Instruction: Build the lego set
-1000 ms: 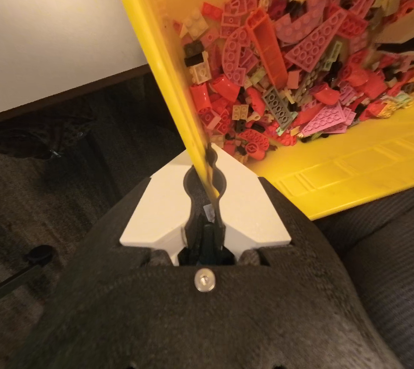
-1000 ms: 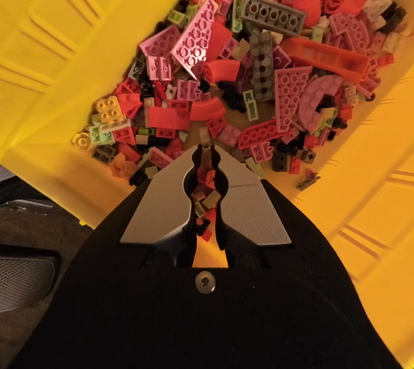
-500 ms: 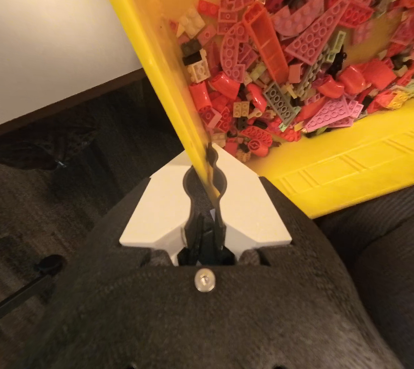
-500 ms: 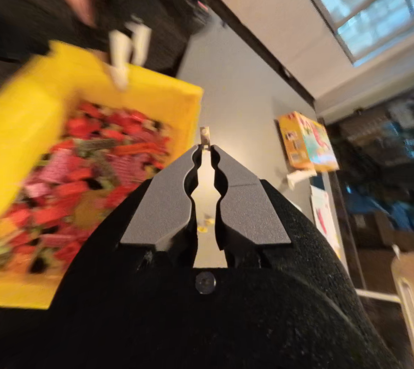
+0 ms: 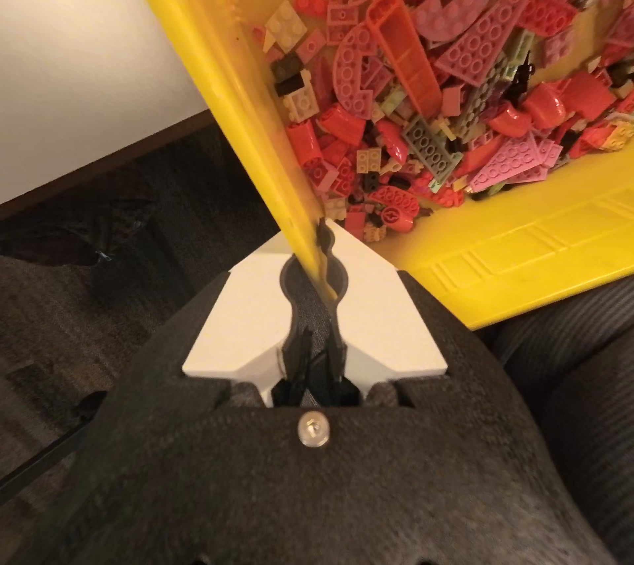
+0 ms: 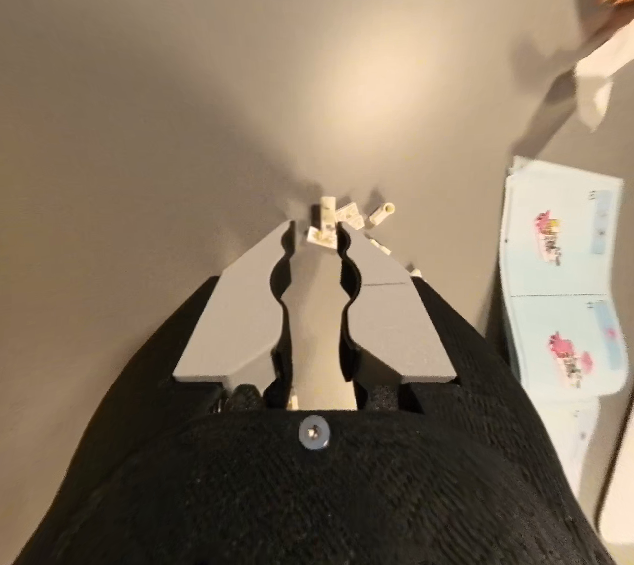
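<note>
Left fingers (image 5: 310, 252) clamped on yellow bin (image 5: 219, 96) wall, bricks (image 5: 429, 96) at 1 o'clock. Right fingers (image 6: 315, 233) parted over counter (image 6: 171, 102), around cream pieces (image 6: 324, 222) without pressing; best kept low, lifted straight clear.

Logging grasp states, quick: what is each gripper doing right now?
Left gripper: closed on the yellow bin's wall.
Right gripper: open, holding nothing; small cream bricks lie on the table at its tips.
</note>
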